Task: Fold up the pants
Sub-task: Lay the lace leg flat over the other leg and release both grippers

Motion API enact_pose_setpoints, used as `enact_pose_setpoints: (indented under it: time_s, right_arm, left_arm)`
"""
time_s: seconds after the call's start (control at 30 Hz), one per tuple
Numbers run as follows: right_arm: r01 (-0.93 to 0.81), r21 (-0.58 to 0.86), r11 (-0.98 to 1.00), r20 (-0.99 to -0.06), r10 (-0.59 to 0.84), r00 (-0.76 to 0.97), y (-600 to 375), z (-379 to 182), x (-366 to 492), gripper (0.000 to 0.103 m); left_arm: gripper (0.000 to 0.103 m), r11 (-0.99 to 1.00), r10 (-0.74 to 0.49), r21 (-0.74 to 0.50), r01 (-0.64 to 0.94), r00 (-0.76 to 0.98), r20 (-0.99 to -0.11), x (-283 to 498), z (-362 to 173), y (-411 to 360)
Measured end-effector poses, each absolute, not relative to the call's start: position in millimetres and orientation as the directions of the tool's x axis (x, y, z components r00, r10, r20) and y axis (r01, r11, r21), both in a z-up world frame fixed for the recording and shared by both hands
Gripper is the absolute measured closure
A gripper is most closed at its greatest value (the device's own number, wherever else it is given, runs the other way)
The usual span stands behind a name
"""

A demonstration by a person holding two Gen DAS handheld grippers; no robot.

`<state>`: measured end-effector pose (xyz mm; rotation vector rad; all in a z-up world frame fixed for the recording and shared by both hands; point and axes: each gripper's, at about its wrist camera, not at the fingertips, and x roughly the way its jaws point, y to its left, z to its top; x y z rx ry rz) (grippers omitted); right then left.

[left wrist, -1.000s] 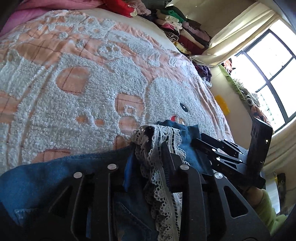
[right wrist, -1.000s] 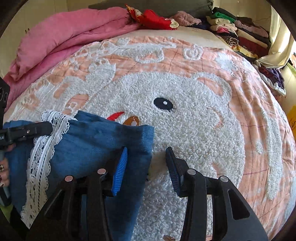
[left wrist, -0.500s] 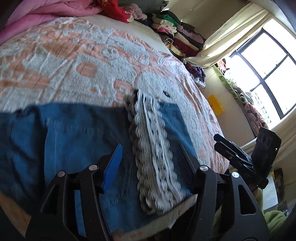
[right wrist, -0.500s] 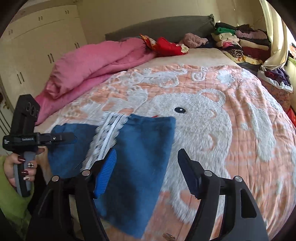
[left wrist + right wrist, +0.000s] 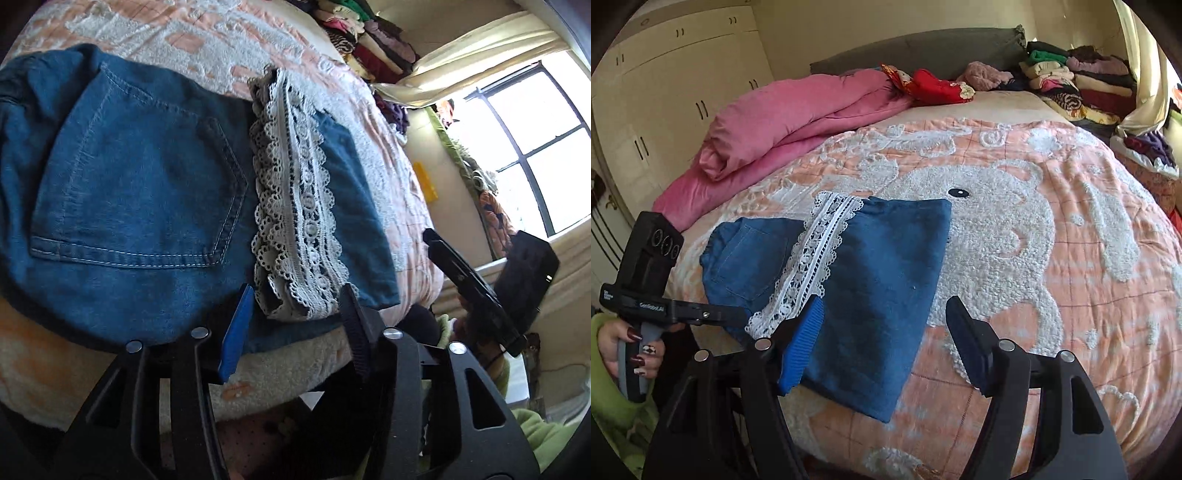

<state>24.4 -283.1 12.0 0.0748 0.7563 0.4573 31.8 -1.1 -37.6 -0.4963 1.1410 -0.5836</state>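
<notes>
Blue denim pants (image 5: 879, 273) with a white lace hem (image 5: 812, 266) lie folded on the bed near its front edge. In the left wrist view the pants (image 5: 140, 192) show a back pocket, with the lace (image 5: 295, 206) laid across them. My left gripper (image 5: 295, 325) is open and empty, just off the bed edge below the lace. It also shows in the right wrist view (image 5: 701, 314). My right gripper (image 5: 882, 343) is open and empty, above the front of the folded pants. It shows in the left wrist view (image 5: 476, 284) at the right.
The bed has a peach and white bear blanket (image 5: 1034, 236). A pink duvet (image 5: 798, 122) lies at the back left. Stacks of folded clothes (image 5: 1071, 85) sit at the back right. Wardrobe doors (image 5: 676, 85) stand on the left, a window (image 5: 532, 147) on the right.
My left gripper let go of the lace hem and opened. Both grippers pulled back from the pants toward the bed's front edge. The pants now lie flat and folded.
</notes>
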Motion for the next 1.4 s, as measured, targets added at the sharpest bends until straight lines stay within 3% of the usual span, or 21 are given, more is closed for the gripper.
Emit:
enact_pose_setpoints:
  time_s: [0.1, 0.17, 0.2, 0.27, 0.57, 0.83, 1.0, 1.2, 1.4]
  right_arm:
    - [-0.378, 0.214, 0.901, -0.646, 0.421, 0.637, -282.3, 11.4, 20.8, 0.035]
    - [-0.374, 0.214, 0.902, -0.659, 0.416, 0.627, -279.9, 7.7, 21.3, 0.035]
    - [-0.376, 0.212, 0.902, -0.674, 0.414, 0.612, -277.1, 4.3, 21.4, 0.035]
    - [-0.378, 0.198, 0.904, -0.691, 0.402, 0.6, -272.8, 0.8, 20.4, 0.035]
    - [-0.445, 0.186, 0.876, -0.694, 0.438, 0.571, -246.8, -0.3, 12.1, 0.036]
    - [-0.475, 0.178, 0.862, -0.731, 0.438, 0.523, -233.9, -14.6, 12.4, 0.055]
    - [-0.441, 0.138, 0.887, -0.811, 0.357, 0.464, -237.8, -41.5, 18.3, 0.064]
    - [-0.435, 0.155, 0.887, -0.81, 0.366, 0.458, -243.3, -46.3, 17.7, 0.064]
    - [-0.433, 0.168, 0.885, -0.784, 0.387, 0.486, -248.8, -32.5, 13.0, 0.062]
  left_arm:
    - [0.05, 0.751, -0.657, -0.639, 0.167, 0.29, -0.696, 38.0, -44.6, -11.5]
    - [0.072, 0.768, -0.638, -0.615, 0.18, 0.306, -0.707, 39.9, -48.6, -20.9]
    - [0.092, 0.771, -0.635, -0.611, 0.181, 0.306, -0.71, 40.8, -50.5, -23.4]
    - [0.093, 0.773, -0.632, -0.608, 0.18, 0.311, -0.71, 41.0, -49.4, -23.0]
    - [0.091, 0.827, -0.562, -0.504, 0.247, 0.373, -0.739, 26.4, -24.2, -13.5]
    - [0.086, 0.859, -0.512, -0.447, 0.249, 0.378, -0.772, 30.5, -34.4, -23.5]
    - [0.083, 0.868, -0.494, -0.42, 0.264, 0.38, -0.782, 30.5, -37.5, -30.0]
    - [0.076, 0.877, -0.477, -0.393, 0.277, 0.406, -0.78, 25.1, -30.4, -26.1]
    - [0.076, 0.898, -0.433, -0.308, 0.314, 0.509, -0.744, 17.1, 3.3, -21.9]
